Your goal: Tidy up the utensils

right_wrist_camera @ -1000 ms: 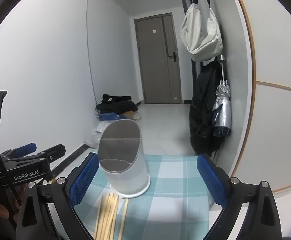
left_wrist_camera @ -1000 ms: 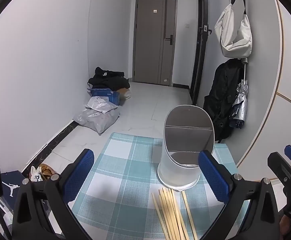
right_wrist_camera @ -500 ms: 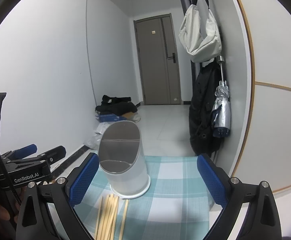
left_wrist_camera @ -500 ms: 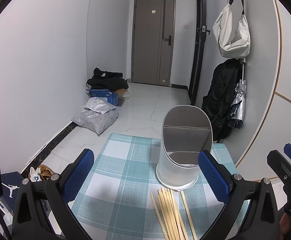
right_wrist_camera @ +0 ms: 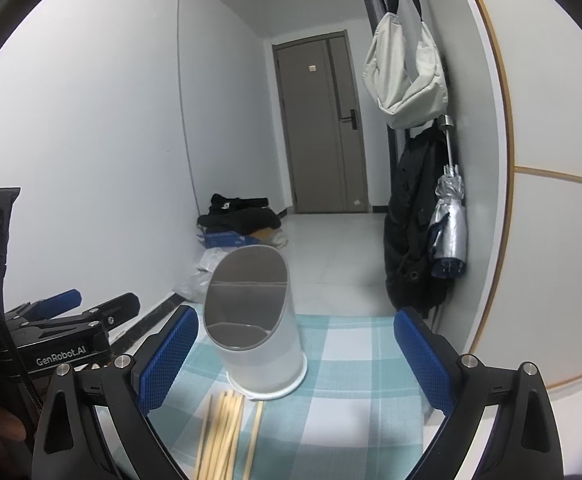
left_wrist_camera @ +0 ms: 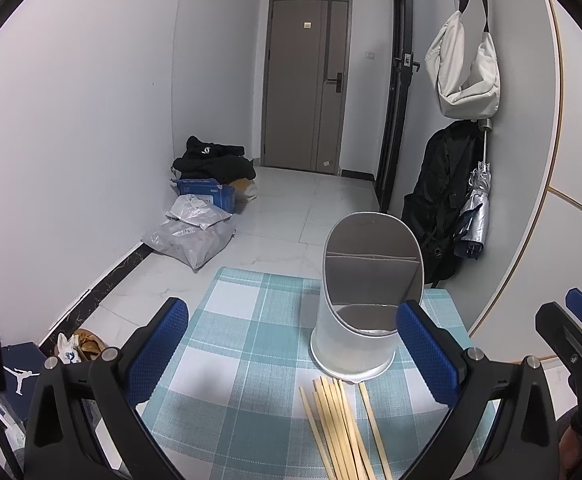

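Left wrist view, read from left to right. The left gripper point(left_wrist_camera: 291, 344) is being held above the checked cloth point(left_wrist_camera: 235, 344) with its blue pads point(left_wrist_camera: 159, 350) spread wide and nothing between them; no grasp is being made yet. Right of centre, the utensil holder point(left_wrist_camera: 365, 304) is being shown upright on the cloth, its slanted mouth facing the camera and a divider visible inside, probably so that sticks can be dropped in from this side. At the lower centre right, the chopsticks point(left_wrist_camera: 339, 428) are lying in a loose bundle on the cloth, their far ends just beside the holder's base, one stick lying slightly apart to the right. At the right edge, the right gripper point(left_wrist_camera: 575, 332) is being seen from the side.

Right wrist view. At the left edge the other gripper's body is being seen. The right gripper point(right_wrist_camera: 295, 356) is likewise being held spread and empty, framing the holder point(right_wrist_camera: 257, 320) and the chopsticks point(right_wrist_camera: 221, 428) at the lower centre. The task is judged to be only beginning: a descent onto the bundle is being prepared.
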Available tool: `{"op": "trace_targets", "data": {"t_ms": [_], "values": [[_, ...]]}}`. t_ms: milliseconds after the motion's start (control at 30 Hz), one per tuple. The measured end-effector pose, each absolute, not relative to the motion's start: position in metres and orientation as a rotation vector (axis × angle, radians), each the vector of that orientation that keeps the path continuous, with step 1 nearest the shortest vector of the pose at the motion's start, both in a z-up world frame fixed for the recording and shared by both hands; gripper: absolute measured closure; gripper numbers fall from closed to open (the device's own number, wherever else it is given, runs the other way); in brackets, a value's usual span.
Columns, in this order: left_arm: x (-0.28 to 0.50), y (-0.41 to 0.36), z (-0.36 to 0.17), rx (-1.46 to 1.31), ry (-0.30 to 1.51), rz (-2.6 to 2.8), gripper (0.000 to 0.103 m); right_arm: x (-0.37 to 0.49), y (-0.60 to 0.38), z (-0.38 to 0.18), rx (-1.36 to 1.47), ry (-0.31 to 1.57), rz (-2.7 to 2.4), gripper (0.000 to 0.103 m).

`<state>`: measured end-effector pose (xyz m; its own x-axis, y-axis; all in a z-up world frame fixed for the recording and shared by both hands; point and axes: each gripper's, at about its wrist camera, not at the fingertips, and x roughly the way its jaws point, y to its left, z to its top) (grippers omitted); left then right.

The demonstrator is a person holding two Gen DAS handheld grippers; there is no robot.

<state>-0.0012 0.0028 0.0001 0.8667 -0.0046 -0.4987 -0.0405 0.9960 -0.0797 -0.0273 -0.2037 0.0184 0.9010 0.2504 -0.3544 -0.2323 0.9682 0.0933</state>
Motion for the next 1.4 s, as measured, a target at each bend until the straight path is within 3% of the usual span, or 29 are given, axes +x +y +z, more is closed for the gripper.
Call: {"op": "trace_targets", "data": {"t_ms": [1067, 1400], "values": [[0.001, 0.001, -0.007, -0.099, 0.542, 0.008, 0.001, -0.025, -0.201, 0.016, 0.046, 0.393, 0.261, 0.004], [0.011, 0.020, -0.019, -0.168, 0.624, 0.009, 0.001, -0.008, -0.194, -0.001, 0.025, 0.499, 0.283, 0.004]]}}
